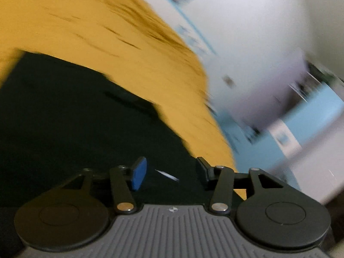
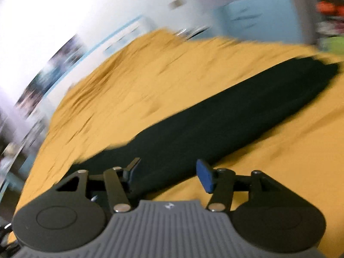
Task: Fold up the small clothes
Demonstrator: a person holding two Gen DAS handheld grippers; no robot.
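Observation:
A black garment point(image 2: 225, 116) lies as a long folded strip on the mustard-yellow cloth point(image 2: 150, 79), running from lower left to upper right in the right wrist view. My right gripper point(image 2: 169, 174) hovers over its near end, jaws apart with nothing between the blue pads. In the left wrist view the same black garment point(image 1: 75, 118) fills the lower left, over the yellow cloth point(image 1: 96, 28). My left gripper point(image 1: 172, 172) stands over it, jaws apart and empty. Both views are blurred by motion.
The yellow cloth's edge point(image 1: 215, 111) drops off to the right in the left wrist view, with a pale blue wall point(image 1: 318, 111) and white wall beyond. Blurred colourful clutter point(image 2: 329, 10) sits at the far right of the right wrist view.

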